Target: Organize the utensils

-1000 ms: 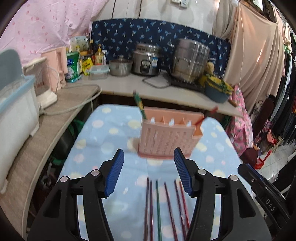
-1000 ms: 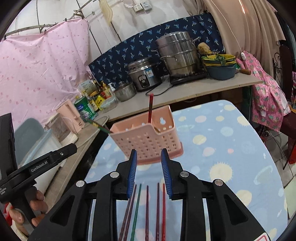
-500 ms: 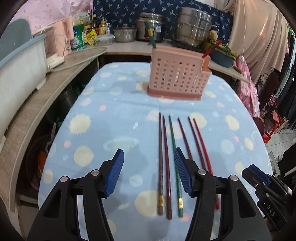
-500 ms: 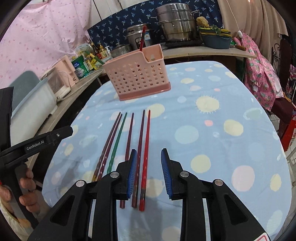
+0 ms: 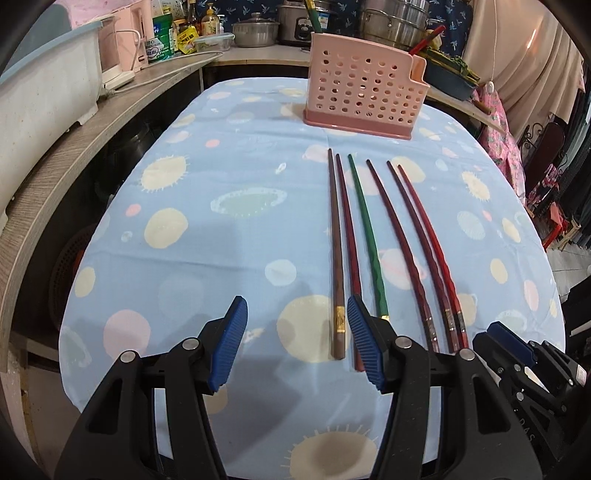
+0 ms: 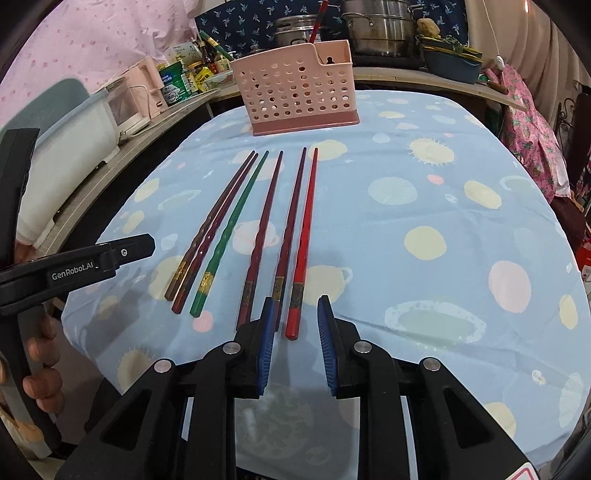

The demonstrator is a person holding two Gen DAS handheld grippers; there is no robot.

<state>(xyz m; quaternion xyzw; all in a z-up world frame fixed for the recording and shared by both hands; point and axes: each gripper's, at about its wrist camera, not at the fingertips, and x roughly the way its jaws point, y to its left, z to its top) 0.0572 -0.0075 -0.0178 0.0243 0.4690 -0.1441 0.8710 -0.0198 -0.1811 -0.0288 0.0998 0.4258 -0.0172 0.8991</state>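
Note:
Several chopsticks lie side by side on the blue spotted tablecloth [image 5: 229, 236]: a brown one [image 5: 337, 251], dark red ones, a green one [image 5: 367, 236] and a bright red one [image 6: 304, 240]. A pink perforated utensil holder [image 5: 364, 96] stands at the table's far end, also in the right wrist view [image 6: 299, 98], with a green and a red chopstick standing in it. My left gripper [image 5: 297, 339] is open and empty above the near ends of the brown and dark red chopsticks. My right gripper [image 6: 295, 345] is open and empty, just short of the red chopstick's near end.
A wooden counter [image 5: 74, 147] runs along the left and back with a white tub [image 5: 44, 77], cans, bottles, a rice cooker and steel pots [image 6: 384, 29]. A bowl [image 6: 452, 62] sits on the back right. Clothes hang at the right.
Both grippers have pulled back from the pink holder toward the near edge of the table and tilted down, so the chopsticks' near ends now lie just in front of the fingers.

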